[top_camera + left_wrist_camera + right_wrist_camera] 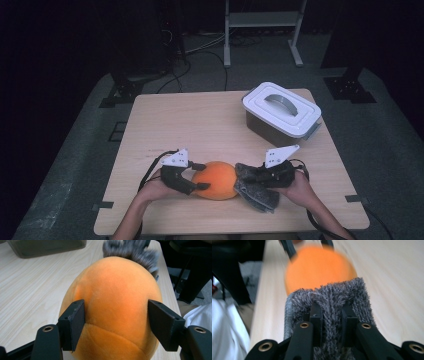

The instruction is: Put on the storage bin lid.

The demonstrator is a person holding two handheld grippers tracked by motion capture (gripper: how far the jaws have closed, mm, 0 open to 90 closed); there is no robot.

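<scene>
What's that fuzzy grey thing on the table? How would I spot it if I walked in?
Start at the wooden table and look to its near edge, where the round orange plush toy lies. Pressed against the toy's side is the grey shaggy cloth, pinched in the right gripper. Unlike the smooth orange toy and the hard white-lidded box behind, it is limp, furry and dark grey.

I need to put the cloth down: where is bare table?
Bare table lies left of the white-lidded box, up to the far edge. The near middle is crowded: orange plush, grey cloth, both grippers.
</scene>
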